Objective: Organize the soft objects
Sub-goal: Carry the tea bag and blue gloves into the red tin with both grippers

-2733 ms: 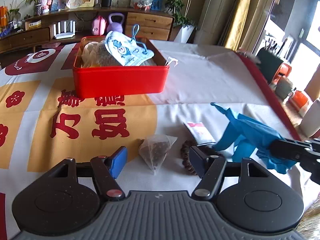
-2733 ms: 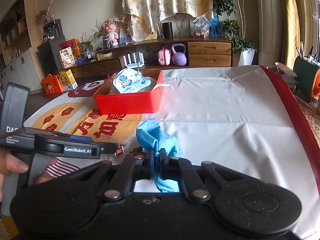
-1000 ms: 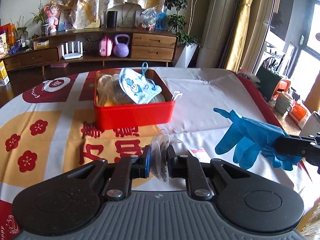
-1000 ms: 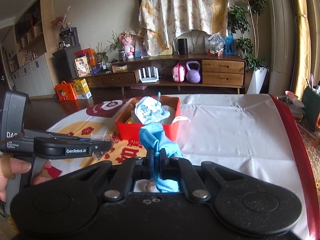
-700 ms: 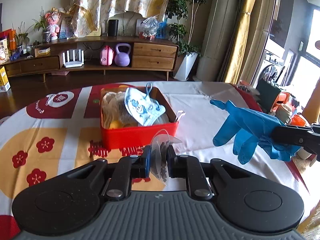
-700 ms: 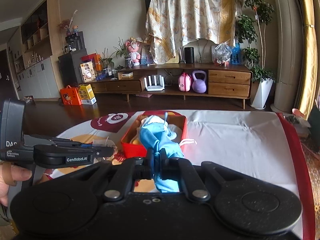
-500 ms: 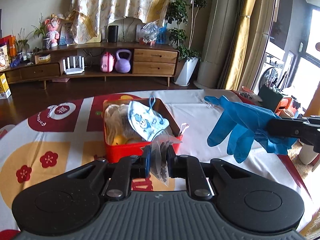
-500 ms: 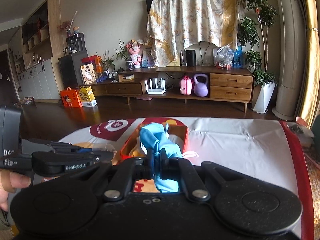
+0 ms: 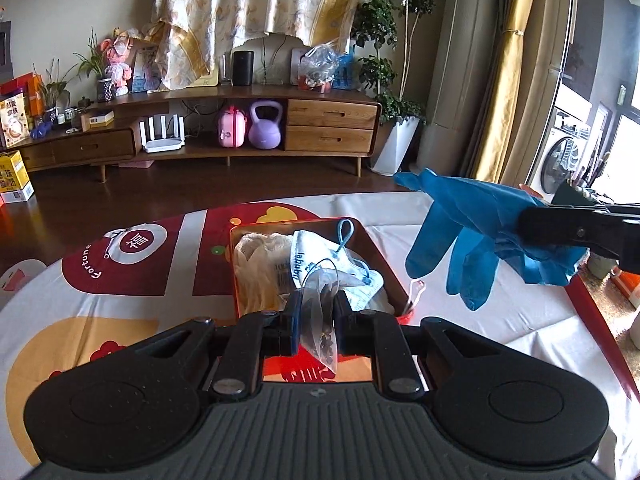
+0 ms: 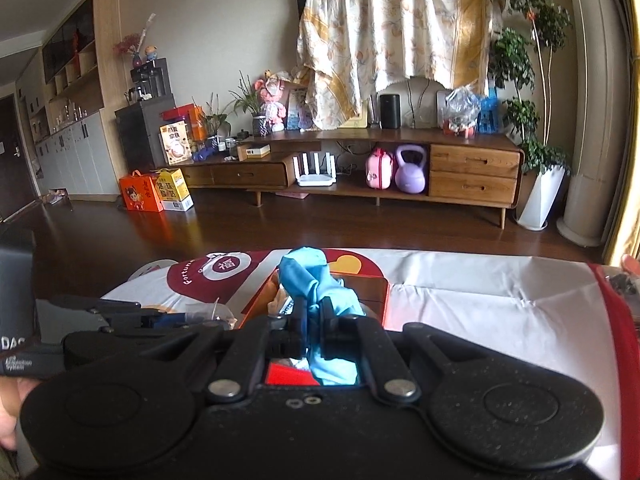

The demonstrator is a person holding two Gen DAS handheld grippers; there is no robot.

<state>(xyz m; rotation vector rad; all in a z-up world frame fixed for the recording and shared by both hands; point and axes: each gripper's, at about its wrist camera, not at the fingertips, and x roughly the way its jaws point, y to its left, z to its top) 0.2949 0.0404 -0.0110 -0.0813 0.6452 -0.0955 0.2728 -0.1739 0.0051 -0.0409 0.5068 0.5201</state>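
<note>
The surface (image 9: pixel 460 320), draped in a white cloth printed with red and gold motifs, carries a red rectangular plastic box (image 9: pixel 382 254) already filled with a knitted cream cloth (image 9: pixel 256 264) and a white printed face mask with blue loops (image 9: pixel 320 256). A blue rubber glove (image 9: pixel 468 232) is clamped in the right tool (image 10: pixel 314 314) and held in the air beside the box, its fingers drooping, presumably for dropping in. A small translucent mesh sachet with dark contents (image 9: pixel 320 312) is pinched by the left tool (image 9: pixel 316 308) just above the box's near edge, seemingly ready for release. The box's contents and the glove's spread shape are shown only in the left wrist view; in the right wrist view the box is largely hidden behind the bunched glove, but the left tool's side profile is revealed.
</note>
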